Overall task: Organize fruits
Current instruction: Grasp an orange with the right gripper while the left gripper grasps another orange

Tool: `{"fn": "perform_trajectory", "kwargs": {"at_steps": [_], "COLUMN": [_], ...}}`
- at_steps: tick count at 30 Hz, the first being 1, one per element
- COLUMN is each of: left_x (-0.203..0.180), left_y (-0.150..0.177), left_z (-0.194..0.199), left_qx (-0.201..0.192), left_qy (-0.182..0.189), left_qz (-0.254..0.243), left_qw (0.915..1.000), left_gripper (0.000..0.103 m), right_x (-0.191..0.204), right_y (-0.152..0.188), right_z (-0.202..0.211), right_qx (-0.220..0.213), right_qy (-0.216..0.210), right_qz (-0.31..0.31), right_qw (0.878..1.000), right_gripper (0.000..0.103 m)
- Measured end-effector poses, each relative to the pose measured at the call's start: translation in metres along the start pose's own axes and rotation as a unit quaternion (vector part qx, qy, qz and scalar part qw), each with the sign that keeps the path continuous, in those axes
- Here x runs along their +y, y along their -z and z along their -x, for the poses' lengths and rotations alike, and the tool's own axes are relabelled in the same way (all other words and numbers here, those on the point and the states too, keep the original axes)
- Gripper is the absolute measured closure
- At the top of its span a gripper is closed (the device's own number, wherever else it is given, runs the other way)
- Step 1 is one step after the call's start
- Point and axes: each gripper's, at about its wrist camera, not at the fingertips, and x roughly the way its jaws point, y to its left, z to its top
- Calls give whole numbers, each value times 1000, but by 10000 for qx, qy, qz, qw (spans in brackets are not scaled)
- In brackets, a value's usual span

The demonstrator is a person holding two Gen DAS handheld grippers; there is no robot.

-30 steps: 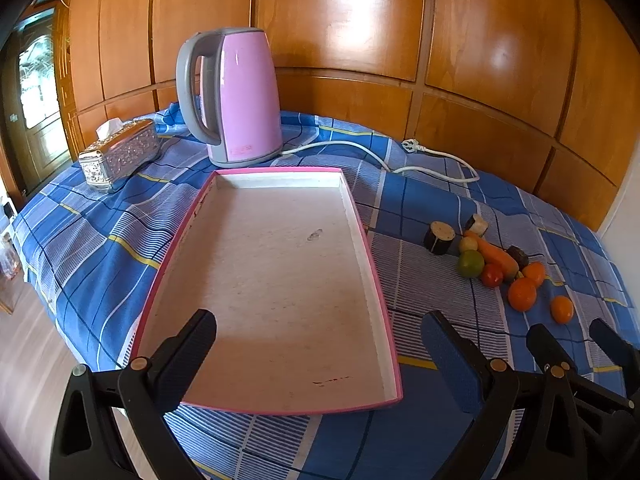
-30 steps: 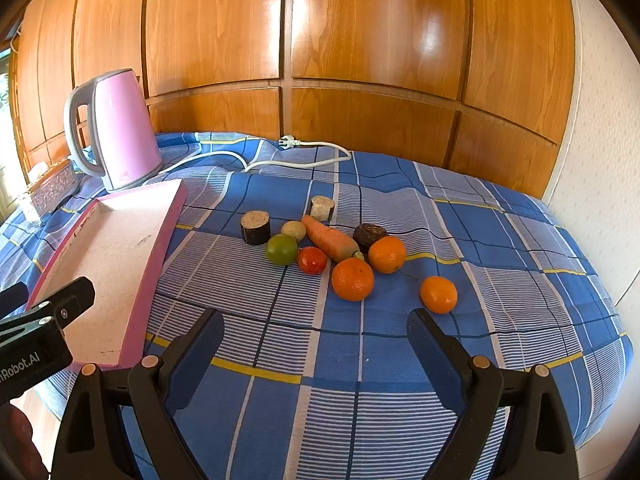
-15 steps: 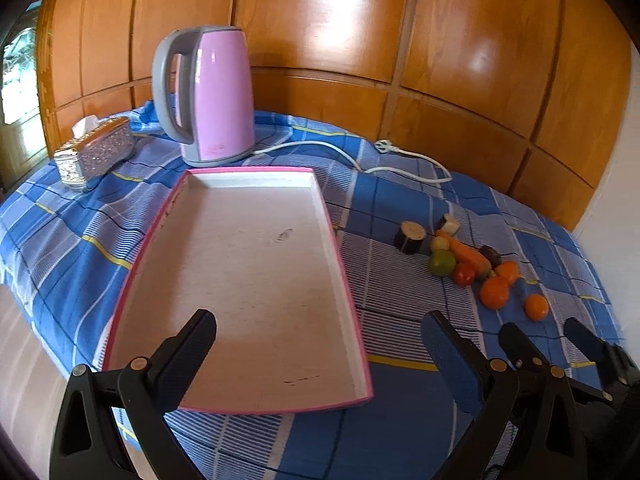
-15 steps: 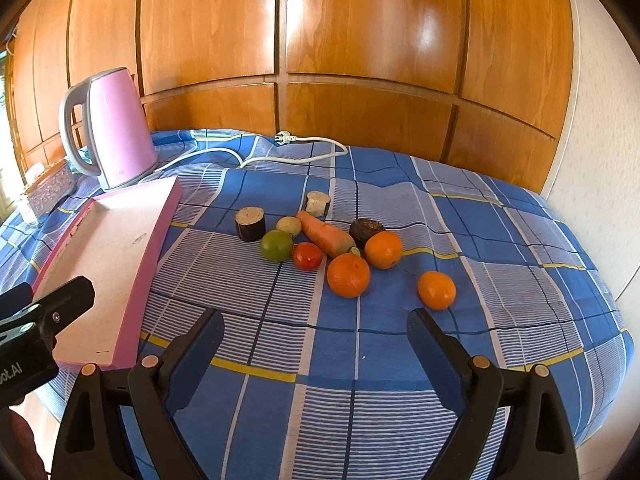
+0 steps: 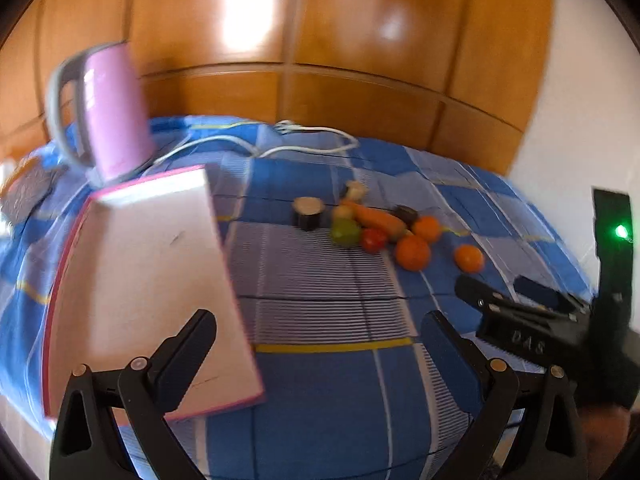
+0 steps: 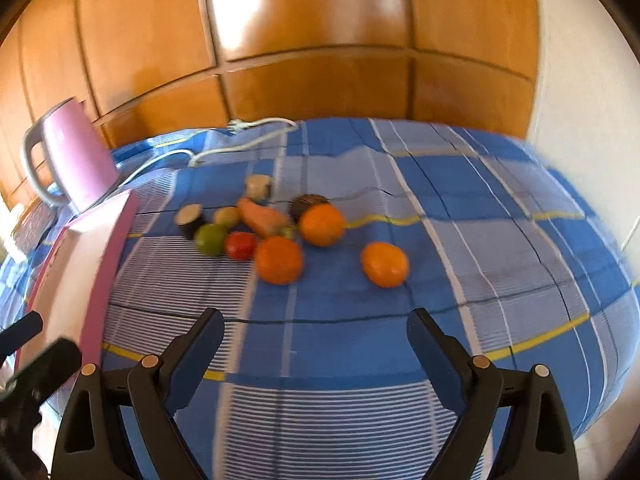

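On the blue checked cloth (image 6: 500, 240), near the middle of the table, we see the fruits gathered in a loose cluster: a green lime (image 6: 211, 239) touching a red tomato (image 6: 240, 245), a carrot (image 6: 262, 217) lying just behind them, and a big orange (image 6: 278, 259) at the front. A second orange (image 6: 322, 225) sits against a dark avocado-like piece (image 6: 307, 204), and a third orange (image 6: 385, 264) lies apart to the right. Two cut, dark-skinned chunks, one (image 6: 189, 216) on the left and one (image 6: 258, 186) further back, flank a small yellowish fruit (image 6: 226, 216).

We hold our right gripper (image 6: 316, 342) above the cloth in front of the cluster, its jaws spread wide and pinching nothing. Our left gripper (image 5: 320, 344) is likewise spread and empty; from its view the same pile (image 5: 376, 228) lies ahead and to the right.

Left of the fruit lies a pink-rimmed tray (image 5: 148, 264), its long edge running toward us. Behind its far end stands a pink kettle (image 5: 108, 112), with a white cord (image 5: 304, 136) trailing across the cloth to a plug. A silvery box (image 5: 24, 188), blurred, sits at the far left. Wooden panelling (image 6: 320, 40) backs the table.
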Motion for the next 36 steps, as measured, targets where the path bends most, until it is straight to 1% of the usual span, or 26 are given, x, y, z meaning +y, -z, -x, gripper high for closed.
{"fn": "perform_trajectory", "kwargs": {"at_steps": [1, 2, 3, 4, 5, 6, 9, 10, 11, 12, 14, 17, 23, 24, 26, 30, 32, 34, 36], "left_x": [-6, -12, -17, -21, -23, -25, -32, -35, -39, -44, -52, -64, -81, -84, -85, -87, -89, -91, -94], "left_y": [-1, -3, -6, -8, -10, -14, -22, -25, -27, -28, -32, -37, -46, -48, -50, -50, -50, -48, -47], "left_z": [-1, -4, -8, -12, -15, -20, -35, -41, -48, -55, -67, -81, -105, -111, -122, -141, -148, -155, -155], "left_qx": [-3, 6, 37, 86, 113, 134, 221, 271, 319, 375, 446, 562, 635, 676, 802, 964, 1024, 1071, 1001], "left_qy": [-70, -102, -64, -31, -10, 24, 123, 151, 196, 215, 313, 472, 629, 658, 686, 696, 717, 785, 735], "left_qz": [-158, -316, -439, -491, -487, -472, -555, -610, -666, -705, -735, -753, -782, -775, -716, -607, -583, -541, -573], "left_qw": [9999, 9994, 9990, 9988, 9988, 9988, 9981, 9977, 9971, 9966, 9958, 9945, 9929, 9925, 9918, 9910, 9904, 9897, 9906], "left_gripper": [0, 0, 0, 1, 4, 6, 20, 29, 35, 36, 43, 47, 48, 48, 51, 52, 60, 64, 64], "right_x": [-5, -10, -15, -20, -25, -29, -40, -43, -46, -48, -49, -50, -47, -48, -51, -57, -60, -61, -61], "right_y": [0, 1, 1, 1, 1, 1, 1, 0, -1, -2, -6, -14, -26, -26, -26, -24, -23, -23, -23], "right_z": [-2, -4, -6, -10, -14, -16, -23, -25, -27, -28, -32, -40, -63, -67, -73, -71, -70, -71, -71], "right_qx": [19, 44, 85, 140, 217, 242, 297, 290, 271, 258, 238, 170, 175, 206, 262, 189, 173, 171, 168], "right_qy": [0, 29, 41, 46, 89, 124, 180, 202, 202, 179, 157, 141, 162, 154, 37, 32, 31, 29, 36], "right_qz": [-41, -83, -132, -184, -257, -295, -380, -383, -385, -388, -360, -261, 73, 73, 34, -31, -63, -64, -39], "right_qw": [10000, 10000, 9999, 9997, 9994, 9992, 9987, 9986, 9987, 9988, 9989, 9994, 9997, 9996, 9996, 9998, 9998, 9998, 9998], "right_gripper": [11, 18, 27, 33, 43, 48, 54, 54, 54, 54, 54, 54, 54, 55, 68, 69, 69, 69, 68]}}
